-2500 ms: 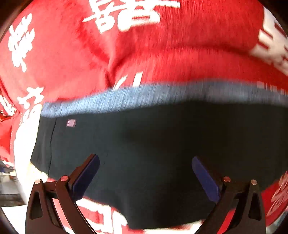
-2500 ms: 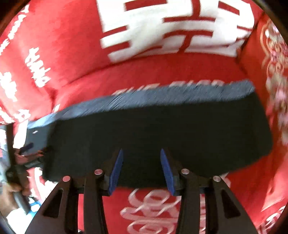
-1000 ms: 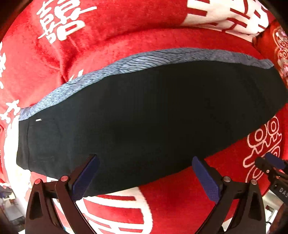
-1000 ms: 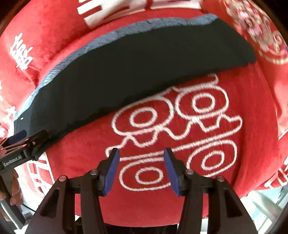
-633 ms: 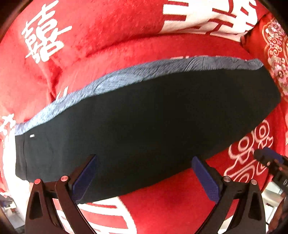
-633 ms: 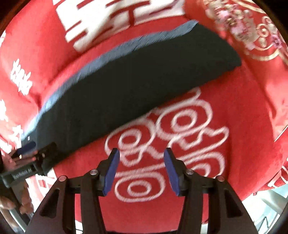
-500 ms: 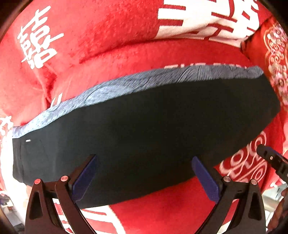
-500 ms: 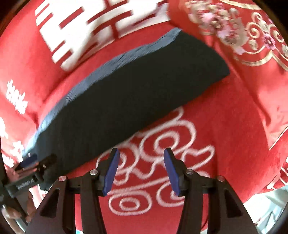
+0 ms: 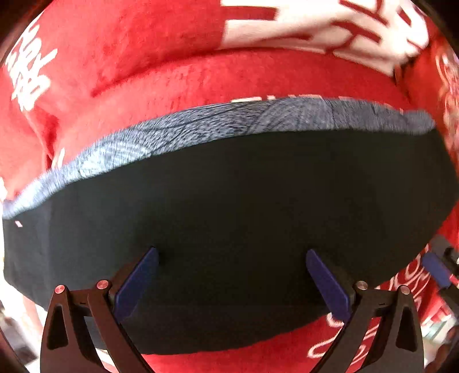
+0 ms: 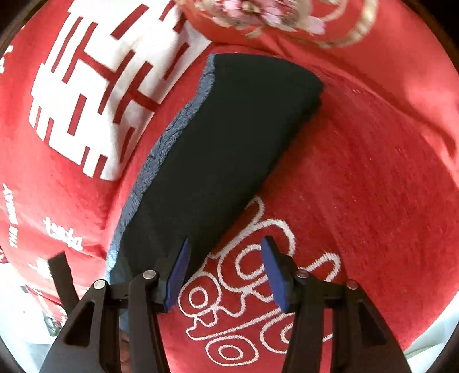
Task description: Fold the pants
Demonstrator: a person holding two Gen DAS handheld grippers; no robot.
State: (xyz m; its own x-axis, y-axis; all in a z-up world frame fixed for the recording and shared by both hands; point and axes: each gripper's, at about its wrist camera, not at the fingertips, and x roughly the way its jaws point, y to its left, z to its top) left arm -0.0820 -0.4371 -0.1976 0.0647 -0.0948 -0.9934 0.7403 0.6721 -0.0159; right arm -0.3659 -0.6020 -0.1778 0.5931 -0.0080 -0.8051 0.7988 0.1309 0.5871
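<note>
The dark folded pants (image 9: 243, 200) lie flat as a long band on the red blanket (image 9: 172, 71), with a blue-grey edge strip (image 9: 229, 120) along the far side. My left gripper (image 9: 232, 254) hangs over the band's near half, open wide and holding nothing. In the right wrist view the pants (image 10: 229, 129) run from upper centre to lower left. My right gripper (image 10: 226, 242) stands open over the blanket's white pattern (image 10: 258, 287), its left finger at the pants' near edge. Nothing sits between its pads.
The red blanket (image 10: 358, 172) carries large white characters (image 10: 94, 94). A red embroidered pillow (image 10: 272, 17) lies past the pants' far end. The right gripper's blue pad (image 9: 436, 269) shows at the right edge of the left wrist view. The blanket's edge runs close behind both grippers.
My left gripper has come nearer over the pants, which now fill more of its view. My right gripper has rolled and swung, so the pants now run steeply beside its left finger.
</note>
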